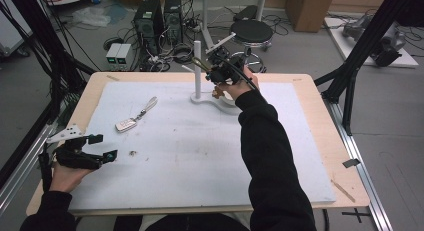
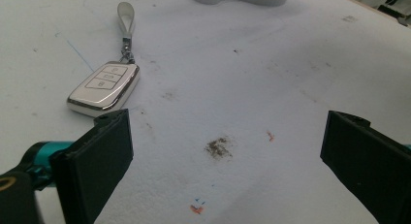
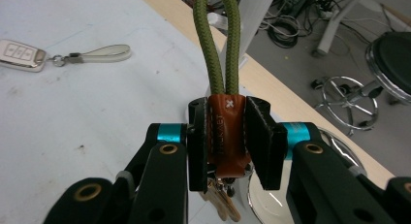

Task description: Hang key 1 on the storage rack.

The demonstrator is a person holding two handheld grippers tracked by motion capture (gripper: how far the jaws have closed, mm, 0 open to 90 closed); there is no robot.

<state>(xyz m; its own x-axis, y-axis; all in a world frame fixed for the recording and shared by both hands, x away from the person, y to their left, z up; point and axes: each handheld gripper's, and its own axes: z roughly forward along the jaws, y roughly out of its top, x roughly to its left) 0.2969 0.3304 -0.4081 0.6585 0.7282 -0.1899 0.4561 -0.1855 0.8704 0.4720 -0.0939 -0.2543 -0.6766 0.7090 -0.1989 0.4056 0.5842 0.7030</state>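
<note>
Your right gripper (image 3: pixel 228 141) pinches the keychain's brown leather tab (image 3: pixel 227 136) beside the white stand (image 1: pixel 198 71) near the table's far edge; your left gripper (image 2: pixel 228 151), jaws spread, sits at the near-left corner.

This is a lab or robotics workshop rather than a home. Beyond the far edge of the wooden table (image 1: pixel 320 106) with its white mat (image 1: pixel 200 156), two black computer towers (image 1: pixel 159 18), small power supplies (image 1: pixel 118 53) and tangled cables (image 1: pixel 175 53) sit on the grey floor beside a round black stool (image 1: pixel 251 32). Black metal frame struts (image 1: pixel 367 41) rise at the right, with cardboard boxes (image 1: pixel 310 6) far behind.
</note>
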